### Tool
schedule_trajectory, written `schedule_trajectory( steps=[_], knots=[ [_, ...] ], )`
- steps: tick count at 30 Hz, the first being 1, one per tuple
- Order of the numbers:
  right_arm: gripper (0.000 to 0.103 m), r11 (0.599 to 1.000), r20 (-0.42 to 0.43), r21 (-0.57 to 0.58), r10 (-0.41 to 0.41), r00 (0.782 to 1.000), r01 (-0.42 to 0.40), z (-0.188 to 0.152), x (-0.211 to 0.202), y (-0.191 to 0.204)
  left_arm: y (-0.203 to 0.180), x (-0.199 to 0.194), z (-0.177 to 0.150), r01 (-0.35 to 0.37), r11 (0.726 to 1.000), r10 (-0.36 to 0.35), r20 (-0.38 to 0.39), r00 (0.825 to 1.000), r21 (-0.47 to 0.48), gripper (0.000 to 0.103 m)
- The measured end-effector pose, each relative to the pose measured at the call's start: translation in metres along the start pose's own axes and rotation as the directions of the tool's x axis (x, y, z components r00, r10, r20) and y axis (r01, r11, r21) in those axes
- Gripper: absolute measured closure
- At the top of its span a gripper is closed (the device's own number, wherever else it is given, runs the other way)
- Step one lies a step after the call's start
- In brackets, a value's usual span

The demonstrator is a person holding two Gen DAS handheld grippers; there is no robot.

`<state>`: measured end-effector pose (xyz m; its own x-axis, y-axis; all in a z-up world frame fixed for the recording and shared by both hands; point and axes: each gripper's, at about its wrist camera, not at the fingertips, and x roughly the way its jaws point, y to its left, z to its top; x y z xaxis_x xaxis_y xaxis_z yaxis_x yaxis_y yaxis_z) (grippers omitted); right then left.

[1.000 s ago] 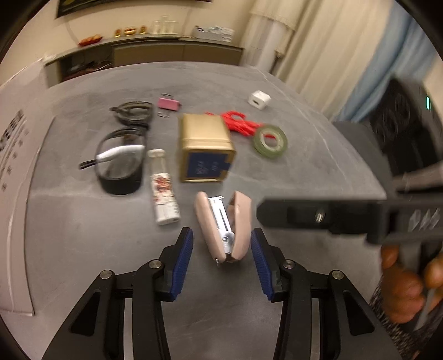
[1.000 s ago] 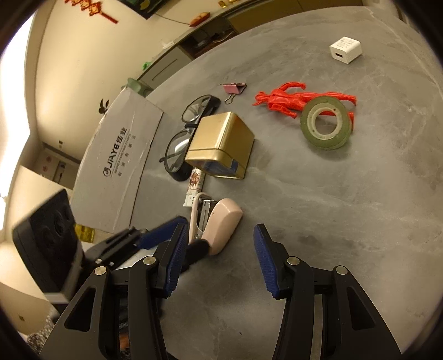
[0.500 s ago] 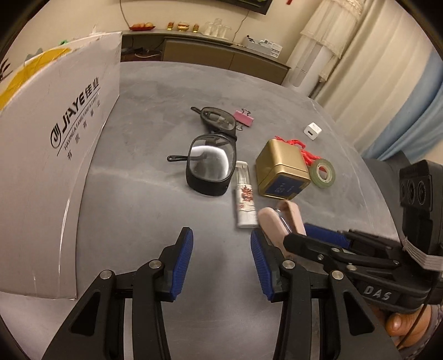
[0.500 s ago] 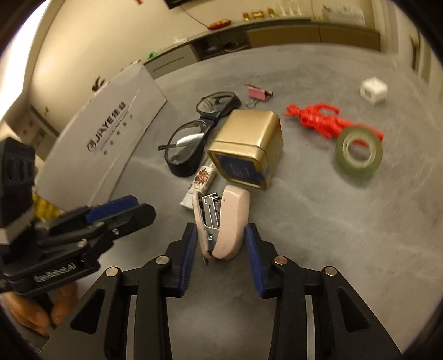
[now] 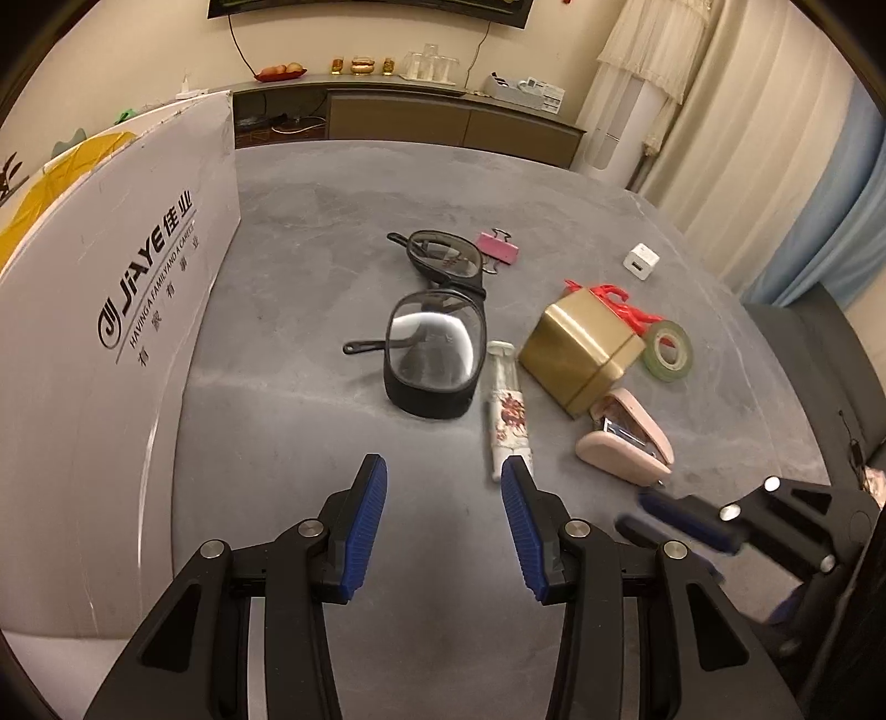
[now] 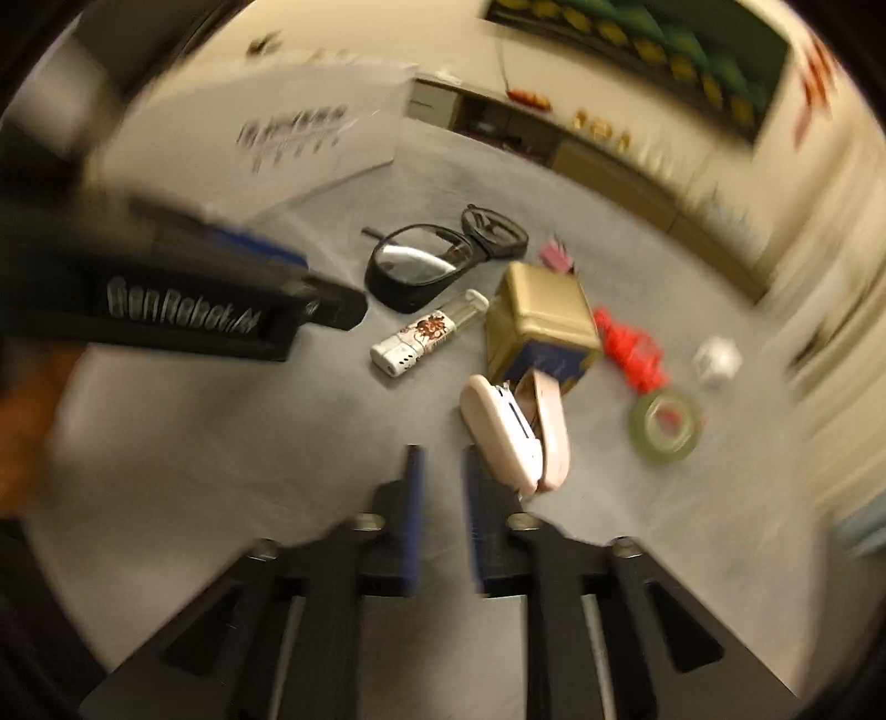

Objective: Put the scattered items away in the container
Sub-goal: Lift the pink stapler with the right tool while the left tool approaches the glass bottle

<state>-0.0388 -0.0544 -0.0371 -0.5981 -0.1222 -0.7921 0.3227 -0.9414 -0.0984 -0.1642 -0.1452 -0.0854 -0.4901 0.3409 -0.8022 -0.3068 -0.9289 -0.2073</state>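
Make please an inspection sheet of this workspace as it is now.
Surface: grey table, items lying scattered.
Job's things: white box stands at the left; pink stapler, black glasses, gold tin, white tube, green tape roll, red item, white charger and pink binder clip are all outside it.
Clutter: nothing seen.
Grippers: left gripper open and empty; right gripper blurred, fingers almost together, empty, stapler just beside it.
Cables: a wire hangs on the wall.
Surroundings: sideboard, curtains.
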Motion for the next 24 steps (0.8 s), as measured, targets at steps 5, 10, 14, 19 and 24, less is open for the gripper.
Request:
schedule_trajectory(
  steps=[5, 10, 14, 19, 24],
  knots=[
    [0.053, 0.917, 0.058, 0.348, 0.189, 0.98, -0.197, 0.002, -0.003, -0.077, -0.003, 0.006, 0.005, -0.011, 1.0, 0.012, -0.007, 1.0, 0.005, 0.058],
    [0.053, 0.895, 0.034, 0.387, 0.229, 0.973, -0.224, 0.005, 0.024, -0.085, -0.014, 0.014, 0.004, -0.01, 0.999, 0.011, -0.019, 1.0, 0.042, 0.058],
    [0.055, 0.906, 0.039, 0.363, 0.218, 0.975, -0.217, 0.009, 0.041, -0.075, -0.022, 0.019, 0.008, -0.009, 0.998, 0.01, -0.017, 1.0, 0.066, 0.058],
    [0.061, 0.949, 0.0, 0.275, 0.157, 0.988, -0.151, 0.007, 0.037, -0.059, -0.022, 0.029, 0.012, -0.018, 0.998, 0.02, -0.035, 0.999, 0.065, 0.058],
    [0.061, 0.991, -0.023, 0.082, -0.103, 0.994, 0.104, 0.0, 0.012, -0.042, -0.035, 0.038, 0.016, 0.014, 0.995, -0.008, -0.057, 0.998, 0.1, 0.058]
  ],
)
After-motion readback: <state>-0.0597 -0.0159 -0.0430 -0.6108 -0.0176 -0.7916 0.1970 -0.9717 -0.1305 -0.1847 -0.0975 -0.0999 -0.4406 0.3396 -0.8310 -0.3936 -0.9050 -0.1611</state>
